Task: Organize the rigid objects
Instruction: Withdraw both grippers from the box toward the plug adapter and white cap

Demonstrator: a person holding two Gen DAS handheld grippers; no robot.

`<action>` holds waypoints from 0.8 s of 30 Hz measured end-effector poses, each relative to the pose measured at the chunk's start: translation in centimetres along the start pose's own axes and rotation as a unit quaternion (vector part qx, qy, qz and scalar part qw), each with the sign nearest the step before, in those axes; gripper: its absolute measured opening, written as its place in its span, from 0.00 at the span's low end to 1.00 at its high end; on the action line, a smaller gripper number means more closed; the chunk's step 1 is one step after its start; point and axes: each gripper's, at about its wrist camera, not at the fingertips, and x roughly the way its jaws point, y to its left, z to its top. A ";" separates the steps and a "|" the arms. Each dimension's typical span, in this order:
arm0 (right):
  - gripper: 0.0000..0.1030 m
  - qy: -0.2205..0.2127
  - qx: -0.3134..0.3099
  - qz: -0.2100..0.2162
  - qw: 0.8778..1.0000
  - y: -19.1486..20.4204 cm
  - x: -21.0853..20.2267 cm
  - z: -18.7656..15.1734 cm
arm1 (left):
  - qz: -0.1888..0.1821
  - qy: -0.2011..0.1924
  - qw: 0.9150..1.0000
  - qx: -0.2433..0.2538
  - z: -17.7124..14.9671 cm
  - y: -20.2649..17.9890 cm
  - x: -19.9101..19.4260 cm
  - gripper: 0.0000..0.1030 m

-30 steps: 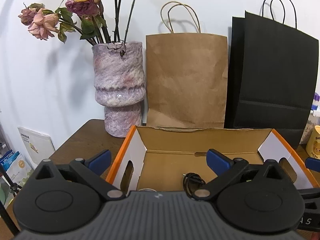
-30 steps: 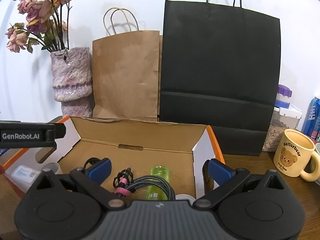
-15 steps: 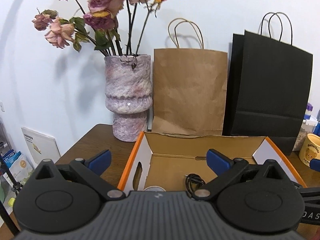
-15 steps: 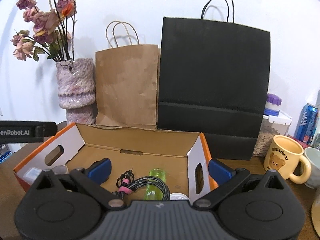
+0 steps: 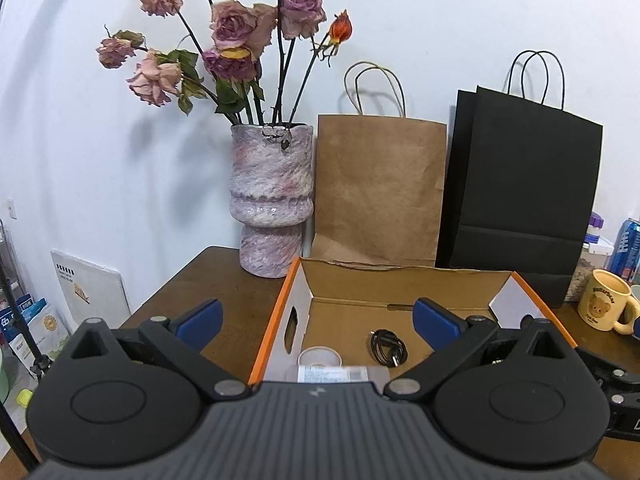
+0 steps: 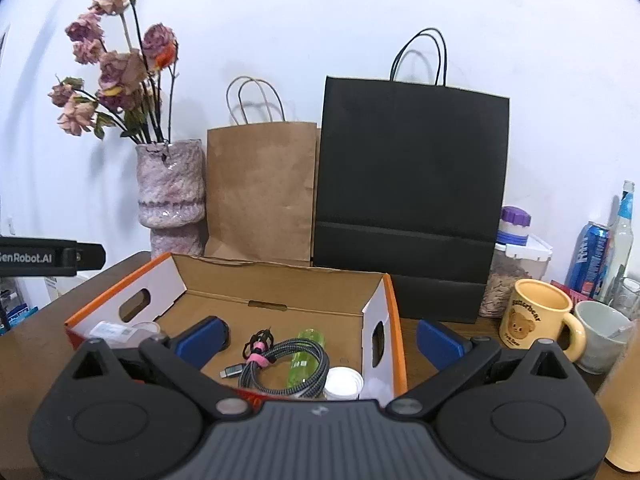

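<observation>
While both tools gape empty, left tool and right tool straddle box walls

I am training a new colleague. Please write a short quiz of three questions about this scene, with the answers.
1. True or false: the right tool is holding the braided cable.
2. Which bag stands directly beside the vase: A) the black bag, B) the brown bag?
3. Fill in: the green bottle lies inside the ____.

Key: 1 false, both tools are open and hold nothing. 2 B. 3 cardboard box.
</observation>
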 end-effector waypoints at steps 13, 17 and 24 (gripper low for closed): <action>1.00 -0.015 -0.003 0.012 1.000 0.3 -6.4 -1.7 | -0.008 0.006 1.000 0.004 -1.9 0.8 -5.1 1.00; 1.00 -0.012 -0.005 0.014 1.000 0.5 -7.9 -2.5 | -0.011 0.011 1.000 0.013 -2.9 0.8 -6.5 1.00; 1.00 -0.002 -0.006 0.011 1.000 0.6 -10.5 -4.9 | -0.022 0.021 0.999 0.024 -5.3 1.1 -9.0 1.00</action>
